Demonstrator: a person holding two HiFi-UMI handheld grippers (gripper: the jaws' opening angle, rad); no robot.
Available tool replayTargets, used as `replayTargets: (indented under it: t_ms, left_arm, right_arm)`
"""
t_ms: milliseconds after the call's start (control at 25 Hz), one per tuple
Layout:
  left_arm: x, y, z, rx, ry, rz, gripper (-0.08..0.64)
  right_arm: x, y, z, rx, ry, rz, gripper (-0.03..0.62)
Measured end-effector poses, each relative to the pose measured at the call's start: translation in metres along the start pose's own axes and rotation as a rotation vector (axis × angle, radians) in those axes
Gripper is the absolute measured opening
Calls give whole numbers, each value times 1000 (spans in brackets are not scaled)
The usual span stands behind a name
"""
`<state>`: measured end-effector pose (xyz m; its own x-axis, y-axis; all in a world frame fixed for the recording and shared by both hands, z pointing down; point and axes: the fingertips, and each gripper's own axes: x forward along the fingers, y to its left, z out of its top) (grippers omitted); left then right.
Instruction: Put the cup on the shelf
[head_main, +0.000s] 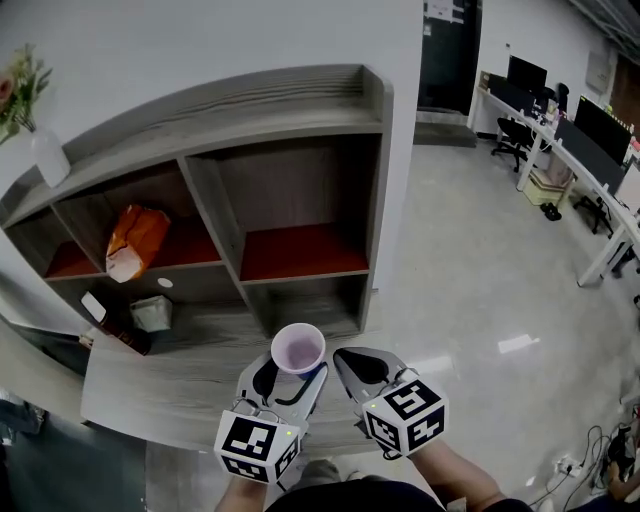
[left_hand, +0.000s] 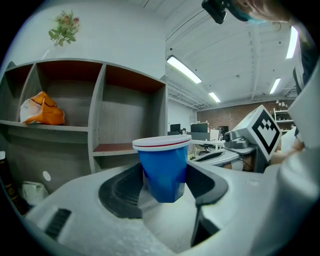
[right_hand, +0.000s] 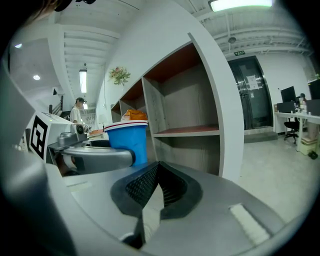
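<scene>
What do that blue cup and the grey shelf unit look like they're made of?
Cup: probably plastic or coated paper; smooth, slightly glossy blue wall, white rim with a red line. Shelf unit: likely matte wood-grain laminate; streaky grey grain shows.

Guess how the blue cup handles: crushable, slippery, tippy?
The blue cup looks thin-walled and empty, so probably light and crushable. It tapers toward its base, so likely tippy when set down. The left gripper holds its smooth wall; it may slip.

The cup (head_main: 298, 349) sits between the jaws of the left claw (head_main: 291, 374), before the shelf (head_main: 250, 105); the right claw (head_main: 350, 360) lies just right of it.
</scene>
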<state>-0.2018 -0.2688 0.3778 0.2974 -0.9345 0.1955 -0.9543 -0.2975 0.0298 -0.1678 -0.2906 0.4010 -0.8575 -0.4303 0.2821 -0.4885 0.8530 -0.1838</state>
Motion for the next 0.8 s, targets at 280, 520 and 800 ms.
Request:
replayTargets:
  t_ms: [280, 520, 800]
  left_arm:
    - [33, 14, 24, 31, -20, -68, 258]
    - [58, 20, 41, 57, -33, -117, 258]
    - [84, 35, 60, 78, -52, -132, 258]
  right_arm:
    - [12, -21, 17, 21, -15, -62, 0]
    - [18, -39, 40, 25, -50, -113, 0]
    - [22, -53, 57, 25, -65, -156, 0]
